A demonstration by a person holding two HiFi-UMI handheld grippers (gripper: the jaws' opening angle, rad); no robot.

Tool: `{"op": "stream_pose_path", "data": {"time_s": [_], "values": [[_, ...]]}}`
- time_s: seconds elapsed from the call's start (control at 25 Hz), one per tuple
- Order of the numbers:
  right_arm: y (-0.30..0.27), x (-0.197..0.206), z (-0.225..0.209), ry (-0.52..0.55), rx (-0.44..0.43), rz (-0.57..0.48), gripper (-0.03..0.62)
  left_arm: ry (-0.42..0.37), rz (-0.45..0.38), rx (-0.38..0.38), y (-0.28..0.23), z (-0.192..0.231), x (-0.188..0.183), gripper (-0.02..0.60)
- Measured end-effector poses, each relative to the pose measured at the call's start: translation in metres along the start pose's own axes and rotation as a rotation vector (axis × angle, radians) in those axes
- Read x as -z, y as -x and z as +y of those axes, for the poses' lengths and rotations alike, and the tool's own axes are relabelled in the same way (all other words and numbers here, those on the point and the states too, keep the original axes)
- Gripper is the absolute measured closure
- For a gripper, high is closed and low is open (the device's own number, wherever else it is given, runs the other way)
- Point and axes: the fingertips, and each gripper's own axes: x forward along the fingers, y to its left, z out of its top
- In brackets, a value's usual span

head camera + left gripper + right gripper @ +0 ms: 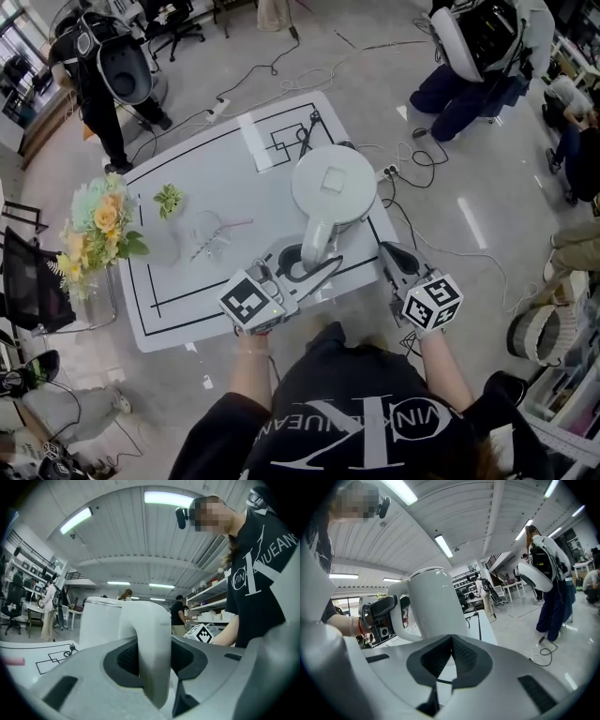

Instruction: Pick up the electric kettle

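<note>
Electric kettle (333,183) upright, handle (317,246) toward person

Right gripper (452,637) low centre, jaws pressed together, nothing between them. Just beyond, white electric kettle (431,602) upright on white tabletop (486,623), lid on, handle (396,626) on its left side. Left gripper (397,603) sits at top of that handle, forearm (344,623) with red wristband behind it. 1 person with white backpack (546,581) stands at right on the floor (576,644), cable (543,649) near the feet. Strip lights (444,545) overhead
</note>
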Motion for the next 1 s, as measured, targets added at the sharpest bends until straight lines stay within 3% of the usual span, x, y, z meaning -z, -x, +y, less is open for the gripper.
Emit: {"op": "stream_pose_path", "data": {"time_s": [0.16,0.36,0.6,1.0], "values": [[0.0,0.0,0.0,-0.004,0.02,-0.006,0.595,-0.028,0.027,0.058,-0.007,-0.007,0.001,0.454],[0.003,-0.001,0.0,-0.005,0.038,-0.014,0.595,-0.024,0.005,0.06,-0.018,-0.007,-0.008,0.456],[0.014,-0.008,-0.006,0.002,0.044,-0.03,0.595,0.027,-0.085,0.003,-0.033,-0.001,-0.024,0.456],[0.044,-0.016,-0.017,0.017,0.019,-0.047,0.595,0.01,-0.148,-0.085,-0.05,0.001,-0.049,0.456]]}}
